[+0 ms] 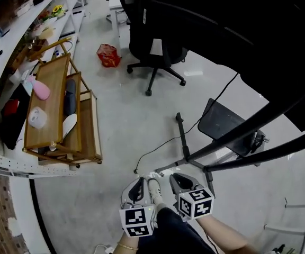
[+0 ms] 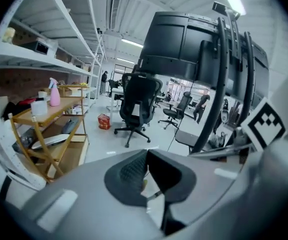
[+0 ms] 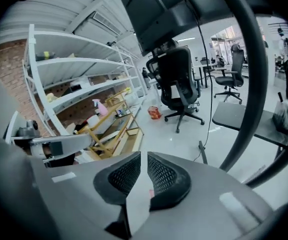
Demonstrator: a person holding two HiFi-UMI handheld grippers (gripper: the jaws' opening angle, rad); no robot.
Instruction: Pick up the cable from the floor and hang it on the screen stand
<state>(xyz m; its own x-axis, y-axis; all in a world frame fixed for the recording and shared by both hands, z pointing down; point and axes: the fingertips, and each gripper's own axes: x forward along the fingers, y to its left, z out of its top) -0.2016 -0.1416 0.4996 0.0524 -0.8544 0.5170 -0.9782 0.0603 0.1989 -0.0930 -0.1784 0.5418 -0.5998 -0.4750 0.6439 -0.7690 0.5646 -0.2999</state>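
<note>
A thin black cable [image 1: 166, 143] lies on the grey floor, running from near my grippers up toward the screen stand [image 1: 195, 162], whose black legs and slanted poles carry a big black screen [image 1: 221, 20]. Both grippers hover low at the bottom of the head view, short of the cable's near end. The tips of my left gripper [image 1: 139, 181] [image 2: 147, 156] meet, with nothing seen between them. My right gripper [image 1: 177, 177] [image 3: 141, 159] shows a narrow gap between its meshed pads [image 3: 126, 176], and that gap is empty. The cable [image 3: 202, 109] also hangs down from the screen to the floor.
A wooden cart [image 1: 57, 110] with a pink bottle stands at the left, in front of white shelving [image 1: 4, 36]. A black office chair [image 1: 155, 46] and a red bag [image 1: 108, 55] are further off. The person's white shoe [image 1: 153, 188] lies between the grippers.
</note>
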